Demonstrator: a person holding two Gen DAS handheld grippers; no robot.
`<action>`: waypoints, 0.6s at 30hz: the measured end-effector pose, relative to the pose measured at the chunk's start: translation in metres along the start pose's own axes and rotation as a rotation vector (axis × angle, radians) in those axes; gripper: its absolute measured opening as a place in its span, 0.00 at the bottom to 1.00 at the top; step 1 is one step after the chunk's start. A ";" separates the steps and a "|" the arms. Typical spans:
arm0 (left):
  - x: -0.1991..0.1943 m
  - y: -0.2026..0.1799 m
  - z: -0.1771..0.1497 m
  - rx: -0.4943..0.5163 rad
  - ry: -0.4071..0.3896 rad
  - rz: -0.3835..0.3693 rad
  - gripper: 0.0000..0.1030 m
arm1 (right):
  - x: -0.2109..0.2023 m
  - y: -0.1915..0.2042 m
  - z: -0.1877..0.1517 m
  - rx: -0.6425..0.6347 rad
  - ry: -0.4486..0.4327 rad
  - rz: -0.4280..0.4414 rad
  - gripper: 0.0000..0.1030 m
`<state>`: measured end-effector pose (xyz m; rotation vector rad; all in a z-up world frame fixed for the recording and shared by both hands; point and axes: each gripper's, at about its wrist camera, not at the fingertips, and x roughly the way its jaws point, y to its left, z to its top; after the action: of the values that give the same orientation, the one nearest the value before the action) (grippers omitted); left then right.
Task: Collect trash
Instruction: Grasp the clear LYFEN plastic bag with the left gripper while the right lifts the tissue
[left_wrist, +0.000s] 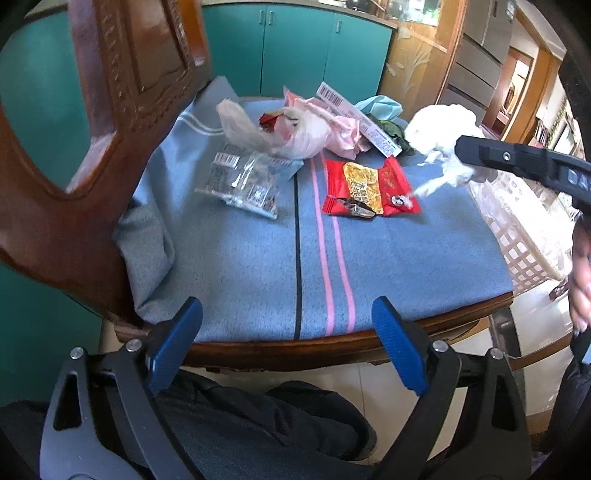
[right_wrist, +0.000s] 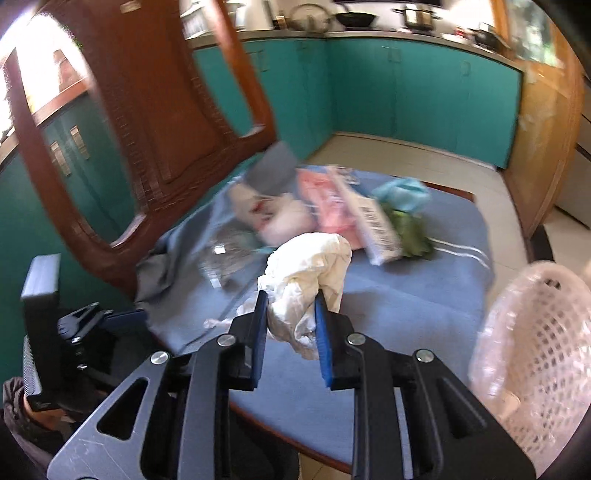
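Right claw (right_wrist: 290, 317) pinching crumpled white tissue (right_wrist: 314, 266)

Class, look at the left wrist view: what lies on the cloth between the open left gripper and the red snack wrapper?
Nothing: between the left gripper and red snack wrapper lies only bare striped cloth, in the left wrist view.

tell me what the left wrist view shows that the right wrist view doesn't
Only the left wrist view: the red snack wrapper lying flat on the blue cloth, and the left gripper with its jaws open and empty above the seat edge.

Only the right wrist view: the right gripper with its jaws shut on the white crumpled tissue, and the kitchen counter with pots.

Both: the tissue, pink bag, clear wrapper, white lattice basket and wooden chair back.
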<state>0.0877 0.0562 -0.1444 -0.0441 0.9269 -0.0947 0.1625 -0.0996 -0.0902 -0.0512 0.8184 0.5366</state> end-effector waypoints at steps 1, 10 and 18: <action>0.000 -0.001 0.002 0.004 -0.003 0.006 0.90 | -0.001 -0.007 -0.001 0.017 0.001 -0.020 0.24; 0.010 0.003 0.051 0.012 -0.054 0.035 0.90 | 0.018 -0.032 -0.019 0.054 0.067 -0.149 0.24; 0.068 -0.005 0.100 0.107 0.012 0.114 0.90 | 0.031 -0.035 -0.027 0.064 0.102 -0.163 0.26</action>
<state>0.2082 0.0441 -0.1385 0.1081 0.9327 -0.0390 0.1778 -0.1236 -0.1363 -0.0859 0.9220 0.3559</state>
